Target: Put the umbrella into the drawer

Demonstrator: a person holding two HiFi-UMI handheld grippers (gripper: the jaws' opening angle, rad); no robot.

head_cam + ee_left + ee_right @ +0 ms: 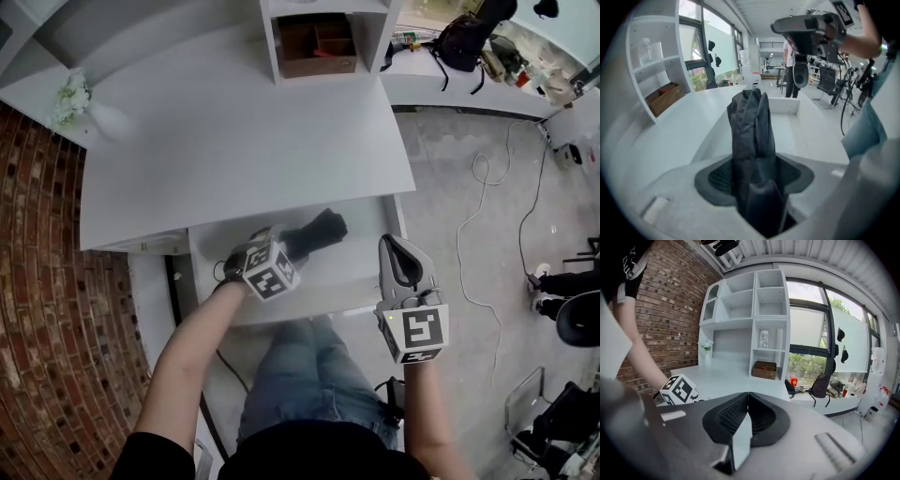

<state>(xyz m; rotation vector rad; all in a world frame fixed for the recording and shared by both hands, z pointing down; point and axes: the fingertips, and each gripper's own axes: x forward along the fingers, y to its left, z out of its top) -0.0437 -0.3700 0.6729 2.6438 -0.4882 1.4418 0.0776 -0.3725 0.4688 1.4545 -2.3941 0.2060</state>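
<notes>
Half done: drawer (349, 274) open, umbrella (323, 230) clamped in left gripper (292, 242) jaws, low over it. Right gripper (401, 246) jaws pressed together, empty. Release remains.

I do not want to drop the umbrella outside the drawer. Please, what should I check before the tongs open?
1. Is the drawer pulled out: ok.
2. Are the left tongs shut on the umbrella: ok.
3. Is the umbrella over the drawer and not over the desk: ok in the head view.
4. Does the umbrella rest on the drawer floor: cannot tell.
5. Are the right tongs out of the way: ok. They are shut, empty and at the drawer's right side.
</notes>
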